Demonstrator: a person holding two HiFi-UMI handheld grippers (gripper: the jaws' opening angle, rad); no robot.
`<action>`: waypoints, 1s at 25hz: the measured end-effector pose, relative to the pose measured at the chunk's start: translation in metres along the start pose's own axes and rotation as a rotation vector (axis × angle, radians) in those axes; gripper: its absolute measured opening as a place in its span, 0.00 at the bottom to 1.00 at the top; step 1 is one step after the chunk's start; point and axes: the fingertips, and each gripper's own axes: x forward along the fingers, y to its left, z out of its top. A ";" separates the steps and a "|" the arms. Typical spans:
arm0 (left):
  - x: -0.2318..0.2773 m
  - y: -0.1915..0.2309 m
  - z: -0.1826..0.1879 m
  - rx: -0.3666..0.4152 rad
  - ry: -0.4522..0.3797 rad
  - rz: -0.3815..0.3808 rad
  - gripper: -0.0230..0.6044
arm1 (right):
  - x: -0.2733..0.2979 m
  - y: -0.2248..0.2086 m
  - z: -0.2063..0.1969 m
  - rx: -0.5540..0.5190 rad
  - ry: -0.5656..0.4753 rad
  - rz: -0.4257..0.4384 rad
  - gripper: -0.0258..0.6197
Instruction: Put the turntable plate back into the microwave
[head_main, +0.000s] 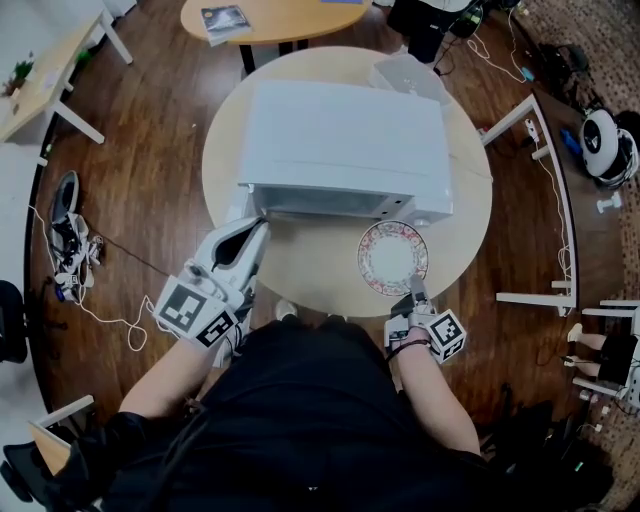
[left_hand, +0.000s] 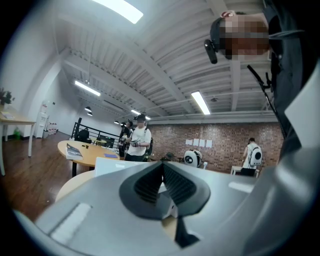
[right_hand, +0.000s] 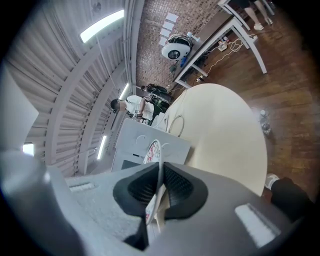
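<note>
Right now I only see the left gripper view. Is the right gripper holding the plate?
Observer: Yes, the right gripper is shut on the plate's near rim.
Operator: Where's the plate?
Observer: Over the round table, in front of the microwave's right half.
Operator: And my left gripper?
Observer: Its tip is at the microwave's front left corner.
</note>
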 end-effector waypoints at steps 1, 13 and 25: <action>0.000 0.000 0.000 0.001 0.000 0.002 0.04 | 0.001 0.001 -0.002 0.003 0.006 0.001 0.07; -0.006 0.004 0.002 -0.001 -0.012 0.051 0.04 | 0.024 0.019 -0.018 -0.048 0.105 0.061 0.07; -0.012 0.009 0.001 0.006 -0.010 0.104 0.04 | 0.044 0.036 -0.047 -0.056 0.223 0.107 0.07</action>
